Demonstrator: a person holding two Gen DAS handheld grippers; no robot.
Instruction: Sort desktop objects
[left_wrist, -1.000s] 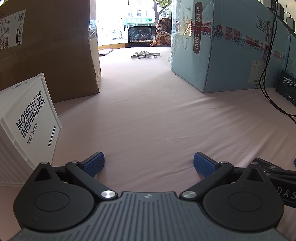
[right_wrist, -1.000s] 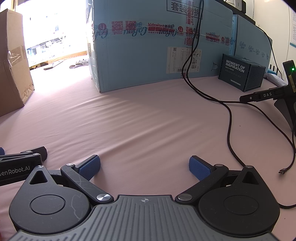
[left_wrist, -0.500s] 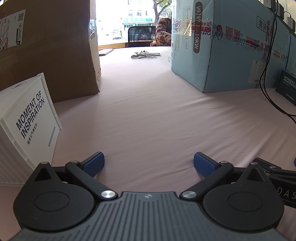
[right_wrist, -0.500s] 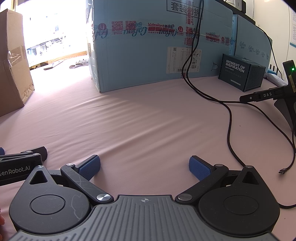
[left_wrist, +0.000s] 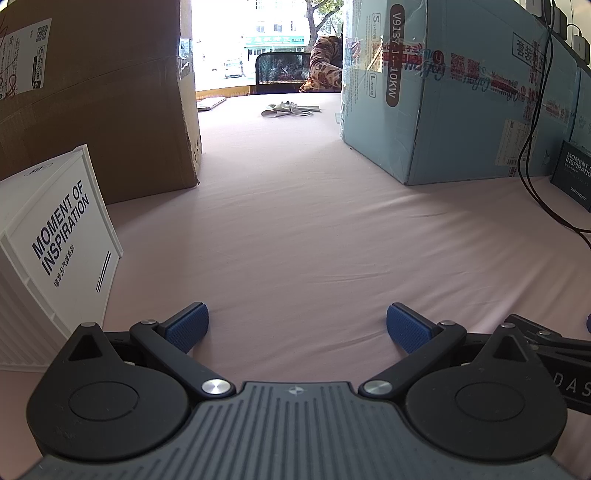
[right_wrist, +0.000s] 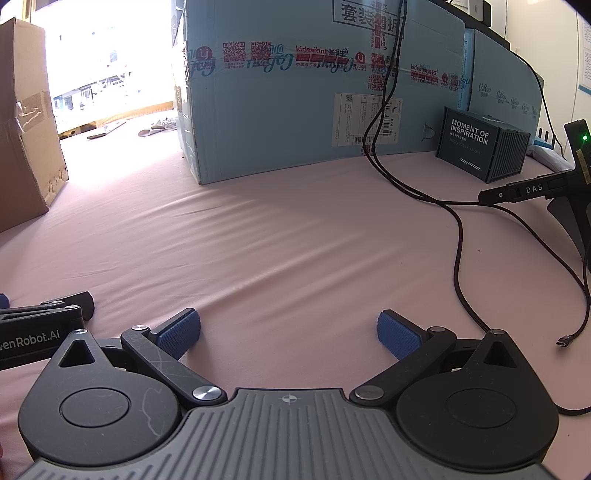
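Over the pink cloth (left_wrist: 295, 240), left gripper (left_wrist: 297, 326) and right gripper (right_wrist: 288, 330) gape, seemingly empty.

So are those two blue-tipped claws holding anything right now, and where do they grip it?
Nothing is held. The left gripper and the right gripper both stand open, with only bare pink tablecloth between their pads.

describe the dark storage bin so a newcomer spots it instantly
Find the big light-blue cardboard carton on the pink tablecloth. Right of it stands a small dark teal ribbed plastic bin. Unlike the white ribbed plastic bin, its "MOMENT OF INSPIRATION" lettering is white on dark.
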